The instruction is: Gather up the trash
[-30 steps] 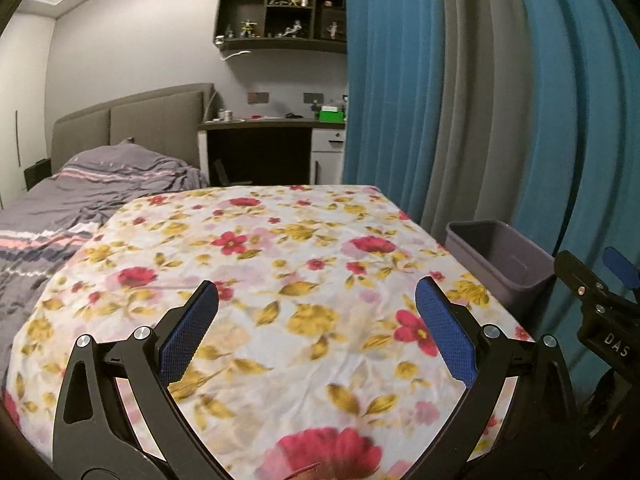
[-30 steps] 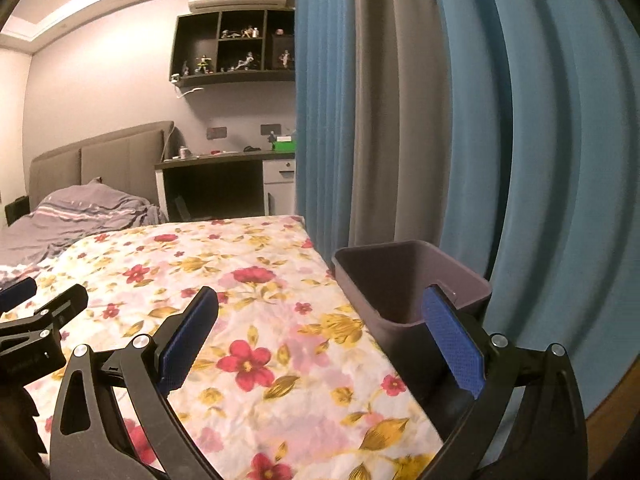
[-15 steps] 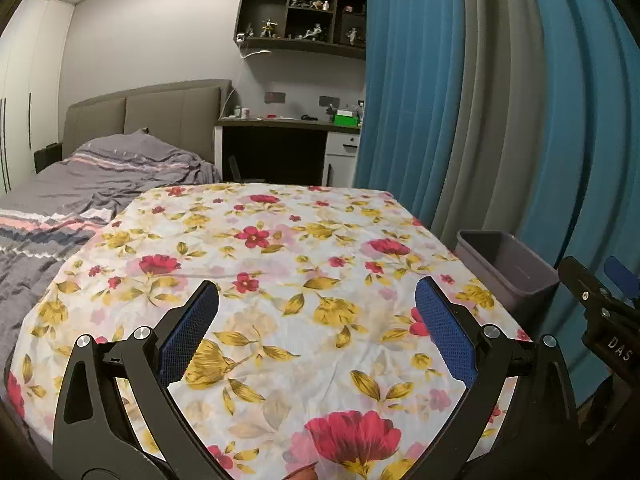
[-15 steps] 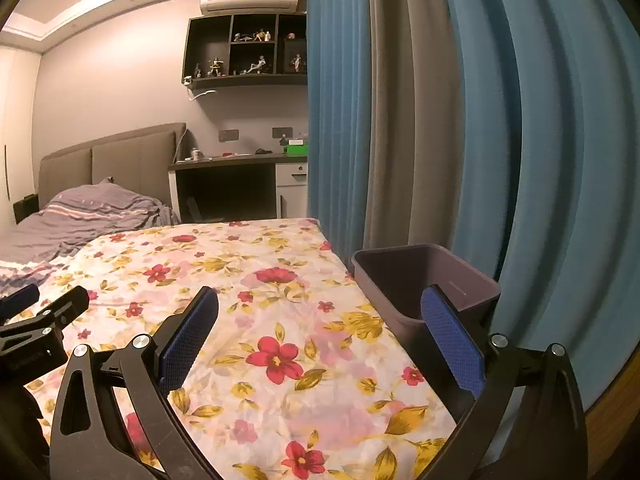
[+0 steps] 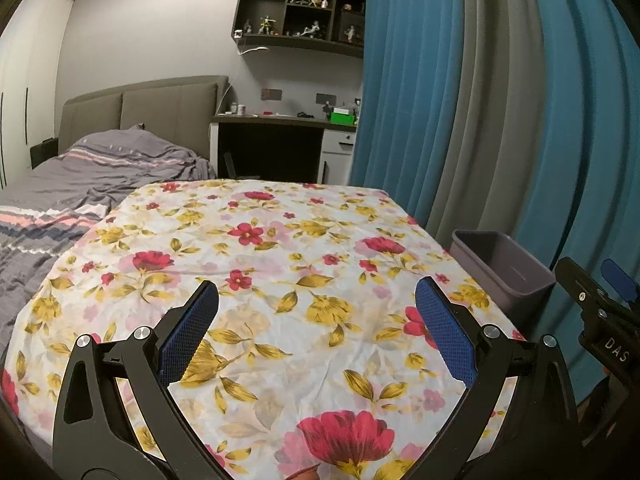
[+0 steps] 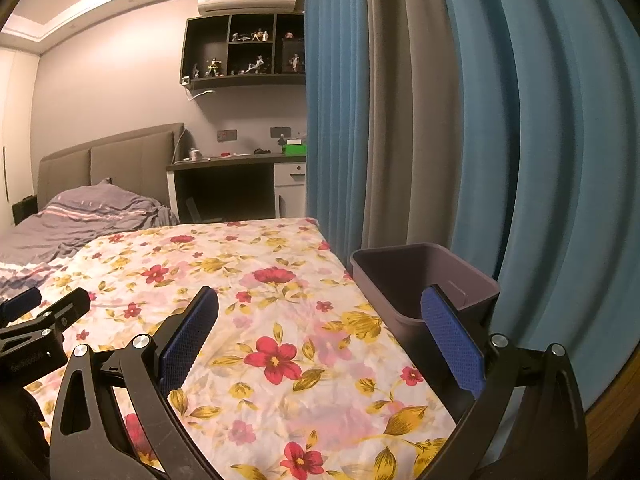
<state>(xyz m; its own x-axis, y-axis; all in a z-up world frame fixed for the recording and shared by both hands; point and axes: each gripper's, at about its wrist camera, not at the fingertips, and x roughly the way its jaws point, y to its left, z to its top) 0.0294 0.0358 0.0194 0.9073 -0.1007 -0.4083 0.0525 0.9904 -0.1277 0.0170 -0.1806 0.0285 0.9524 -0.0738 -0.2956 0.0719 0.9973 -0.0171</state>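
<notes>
A grey plastic trash bin (image 5: 502,268) stands beside the right edge of a table covered with a floral cloth (image 5: 260,280); it also shows in the right wrist view (image 6: 420,280). No trash shows on the cloth. My left gripper (image 5: 316,312) is open and empty above the near part of the cloth. My right gripper (image 6: 320,320) is open and empty, over the cloth's right side, its right finger in front of the bin. Each gripper shows at the edge of the other's view.
Blue and grey curtains (image 5: 500,100) hang right behind the bin. A bed with grey striped bedding (image 5: 80,184) lies to the left. A desk (image 5: 280,140) and a wall shelf with figurines (image 5: 300,16) stand at the far wall.
Both cameras have pulled back and risen a little, so more of the room and table shows. Both grippers stay open and empty.
</notes>
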